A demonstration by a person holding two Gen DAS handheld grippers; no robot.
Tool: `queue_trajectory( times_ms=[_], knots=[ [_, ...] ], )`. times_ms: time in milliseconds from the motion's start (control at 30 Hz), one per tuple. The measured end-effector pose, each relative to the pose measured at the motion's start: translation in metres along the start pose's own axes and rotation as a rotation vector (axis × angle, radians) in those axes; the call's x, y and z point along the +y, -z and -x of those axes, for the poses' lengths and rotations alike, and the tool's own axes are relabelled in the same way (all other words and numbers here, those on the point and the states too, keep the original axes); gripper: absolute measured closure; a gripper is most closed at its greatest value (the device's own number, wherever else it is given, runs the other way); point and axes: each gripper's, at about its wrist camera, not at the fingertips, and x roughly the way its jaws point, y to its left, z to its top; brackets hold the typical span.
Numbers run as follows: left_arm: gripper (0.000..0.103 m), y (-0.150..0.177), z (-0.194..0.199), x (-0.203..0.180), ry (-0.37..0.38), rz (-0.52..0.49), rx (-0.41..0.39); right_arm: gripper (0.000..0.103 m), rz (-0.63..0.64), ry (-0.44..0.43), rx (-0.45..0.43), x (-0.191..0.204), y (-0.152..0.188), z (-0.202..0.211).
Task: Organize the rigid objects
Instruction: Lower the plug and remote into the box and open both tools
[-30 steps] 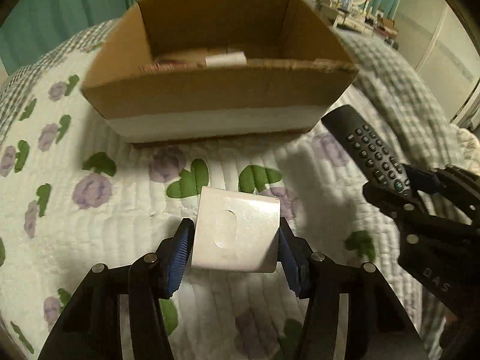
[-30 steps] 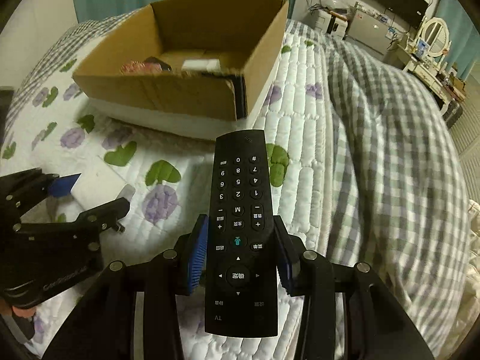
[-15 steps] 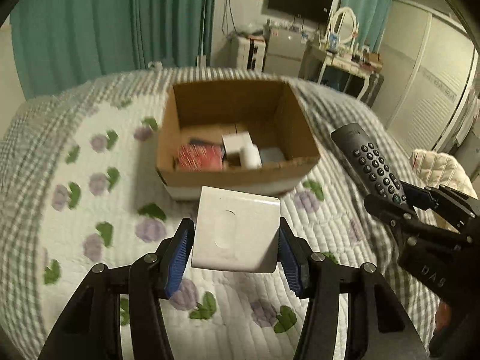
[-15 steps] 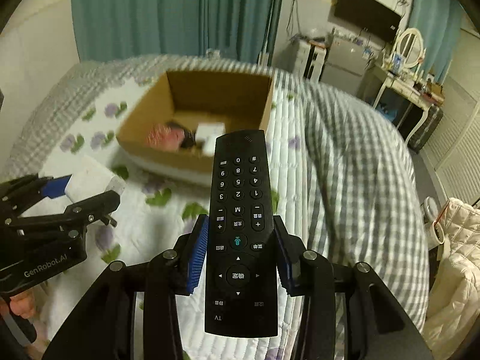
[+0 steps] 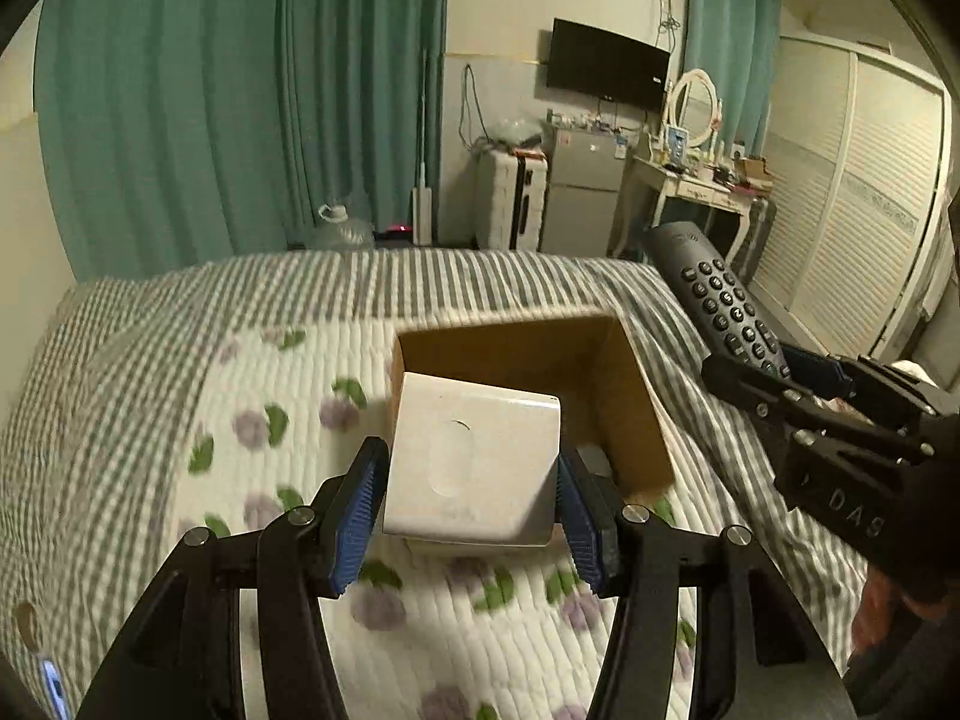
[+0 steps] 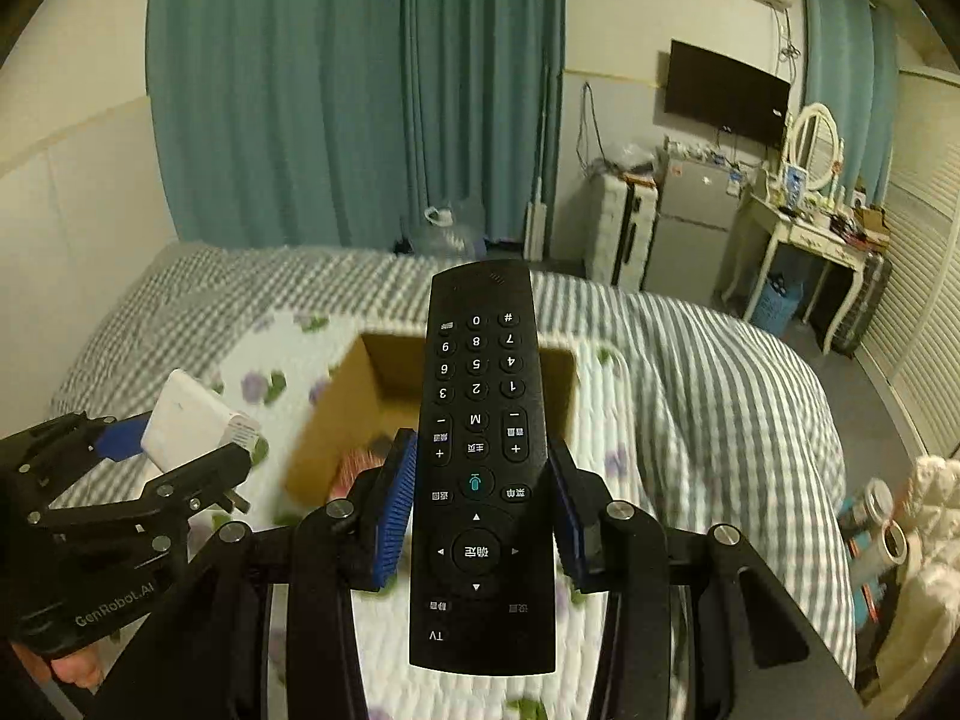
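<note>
My left gripper (image 5: 471, 507) is shut on a white square charger (image 5: 471, 462) and holds it high above the bed, in front of the open cardboard box (image 5: 630, 396). My right gripper (image 6: 480, 504) is shut on a black TV remote (image 6: 480, 468), also held high; the box (image 6: 336, 420) lies below and behind it. The right gripper with the remote (image 5: 720, 306) shows at the right of the left wrist view. The left gripper with the charger (image 6: 192, 426) shows at the left of the right wrist view. Something red (image 6: 354, 468) lies in the box.
The box sits on a bed with a flowered quilt (image 5: 288, 432) and a grey checked blanket (image 6: 720, 372). Teal curtains (image 5: 240, 108), a wall TV (image 5: 606, 69), a small fridge (image 5: 579, 204), a dressing table (image 6: 804, 222) and louvred wardrobe doors (image 5: 852, 204) stand beyond.
Both grippers have risen well above the bed with their objects still held. The box now looks smaller and lower, and more of the room is in view.
</note>
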Motion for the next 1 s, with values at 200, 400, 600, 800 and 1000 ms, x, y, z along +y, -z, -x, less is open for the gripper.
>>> queue_trajectory(
  times_ms=[200, 400, 600, 800, 1000],
  knots=[
    [0.048, -0.018, -0.048, 0.003, -0.007, -0.01, 0.014, 0.062, -0.021, -0.011, -0.015, -0.002, -0.021, -0.05],
    [0.048, -0.01, -0.113, 0.004, -0.006, -0.009, 0.079, 0.062, -0.077, -0.043, 0.04, -0.018, -0.008, -0.11],
    [0.048, 0.012, -0.166, -0.001, 0.0, -0.003, 0.154, 0.063, -0.091, -0.059, 0.1, -0.035, 0.016, -0.152],
    [0.046, 0.022, -0.187, -0.005, 0.017, 0.011, 0.182, 0.062, -0.08, -0.043, 0.103, -0.047, 0.028, -0.171],
    [0.043, 0.009, -0.167, -0.007, -0.03, -0.009, 0.124, 0.063, -0.079, -0.047, 0.1, -0.043, 0.027, -0.17]
  ],
)
